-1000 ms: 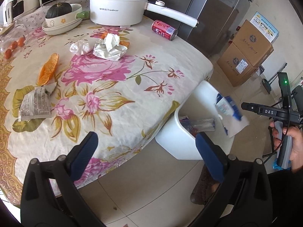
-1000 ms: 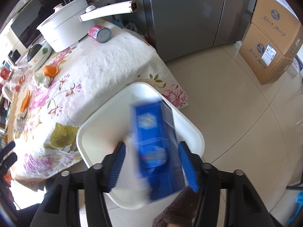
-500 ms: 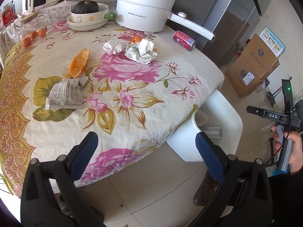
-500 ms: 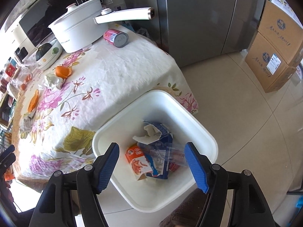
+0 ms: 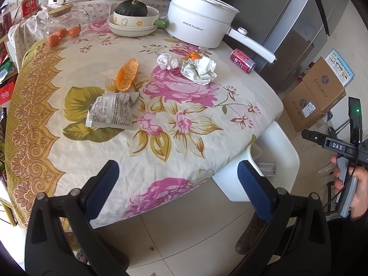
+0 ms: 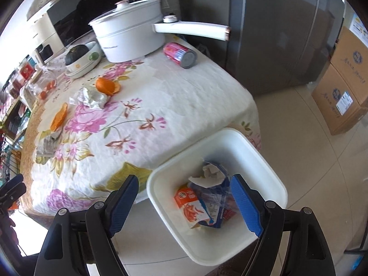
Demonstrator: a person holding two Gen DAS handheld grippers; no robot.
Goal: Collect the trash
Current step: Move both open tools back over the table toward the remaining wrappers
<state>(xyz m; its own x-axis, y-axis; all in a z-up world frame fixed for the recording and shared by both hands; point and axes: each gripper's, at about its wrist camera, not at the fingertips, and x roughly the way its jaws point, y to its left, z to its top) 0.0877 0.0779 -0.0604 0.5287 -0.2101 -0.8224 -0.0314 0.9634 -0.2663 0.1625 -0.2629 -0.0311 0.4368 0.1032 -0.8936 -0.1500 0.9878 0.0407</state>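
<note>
A white bin stands on the floor by the table's corner and holds a blue carton, an orange-and-white carton and clear plastic. My right gripper hangs above the bin, its jaws opening with nothing between them. My left gripper is open and empty over the table's near edge. On the floral tablecloth lie a printed wrapper, orange peel, a tissue ball, crumpled paper and a red can.
A white pot with a long handle, stacked bowls holding a squash, a glass jar and small oranges sit at the table's back. Cardboard boxes and a grey fridge stand beyond the bin.
The blue carton left my right gripper and dropped into the bin; those jaws widened. Both gripper views shifted so more of the table shows.
</note>
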